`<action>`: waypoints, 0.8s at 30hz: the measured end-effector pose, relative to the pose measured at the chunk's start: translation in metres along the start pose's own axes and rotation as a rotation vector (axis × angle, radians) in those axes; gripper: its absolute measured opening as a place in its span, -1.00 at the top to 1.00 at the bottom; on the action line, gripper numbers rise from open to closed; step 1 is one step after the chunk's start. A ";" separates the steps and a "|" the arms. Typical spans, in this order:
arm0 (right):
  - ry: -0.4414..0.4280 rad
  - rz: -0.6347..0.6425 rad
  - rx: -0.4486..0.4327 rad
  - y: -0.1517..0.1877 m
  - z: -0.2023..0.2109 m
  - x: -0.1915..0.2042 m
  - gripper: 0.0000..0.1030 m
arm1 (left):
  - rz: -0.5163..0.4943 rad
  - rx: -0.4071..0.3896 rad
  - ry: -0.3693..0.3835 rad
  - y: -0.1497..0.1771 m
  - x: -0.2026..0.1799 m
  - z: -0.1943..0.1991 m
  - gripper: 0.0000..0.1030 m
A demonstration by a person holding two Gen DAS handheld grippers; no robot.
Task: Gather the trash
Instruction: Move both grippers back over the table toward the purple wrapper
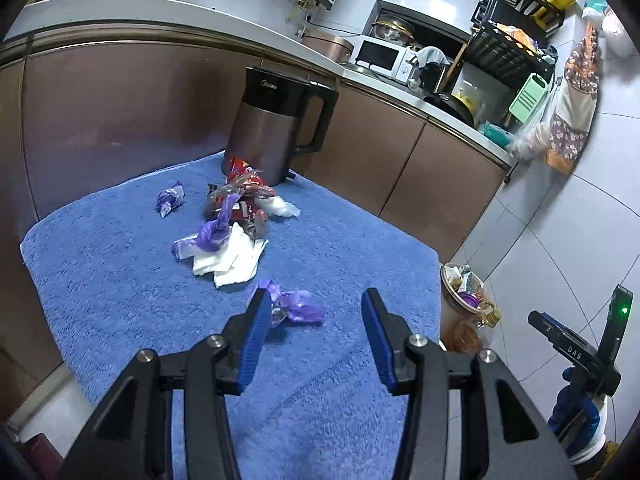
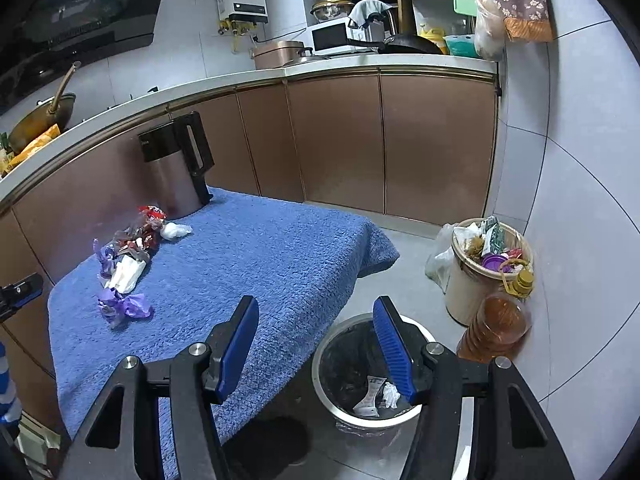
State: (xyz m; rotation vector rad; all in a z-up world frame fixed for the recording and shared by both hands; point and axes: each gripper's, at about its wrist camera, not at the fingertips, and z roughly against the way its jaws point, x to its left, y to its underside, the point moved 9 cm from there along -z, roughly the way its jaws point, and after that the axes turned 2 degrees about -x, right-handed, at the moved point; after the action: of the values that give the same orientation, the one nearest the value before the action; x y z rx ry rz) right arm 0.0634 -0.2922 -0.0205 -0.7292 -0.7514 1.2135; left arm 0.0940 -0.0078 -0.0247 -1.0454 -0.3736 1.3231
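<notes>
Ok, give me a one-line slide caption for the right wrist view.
Empty right tongs held open above a lined bin beside a blue towel strewn with wrappers.

Both fisheye views look forward and down along their fingers. The left hangs close over the blue-towelled bench (image 1: pixel 120 280), facing the kettle (image 1: pixel 276 128). The right sits perhaps farther back, above a bin (image 2: pixel 360 412). They share bench, kettle and cabinets.

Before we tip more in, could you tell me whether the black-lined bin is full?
Nearly empty: only a few paper scraps lie at the black-lined bin's bottom.
</notes>
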 end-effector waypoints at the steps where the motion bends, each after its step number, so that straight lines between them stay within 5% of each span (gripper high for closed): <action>1: -0.001 0.001 -0.001 0.001 0.002 0.001 -0.11 | -0.001 0.001 -0.002 0.001 0.001 0.001 0.13; 24: -0.008 -0.028 0.002 0.006 0.002 -0.004 -0.11 | 0.015 0.051 -0.012 0.015 0.003 -0.013 0.13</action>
State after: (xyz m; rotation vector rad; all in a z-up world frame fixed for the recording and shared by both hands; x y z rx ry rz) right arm 0.0583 -0.2950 -0.0248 -0.7102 -0.7645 1.1928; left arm 0.0953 -0.0122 -0.0442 -0.9995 -0.3403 1.3459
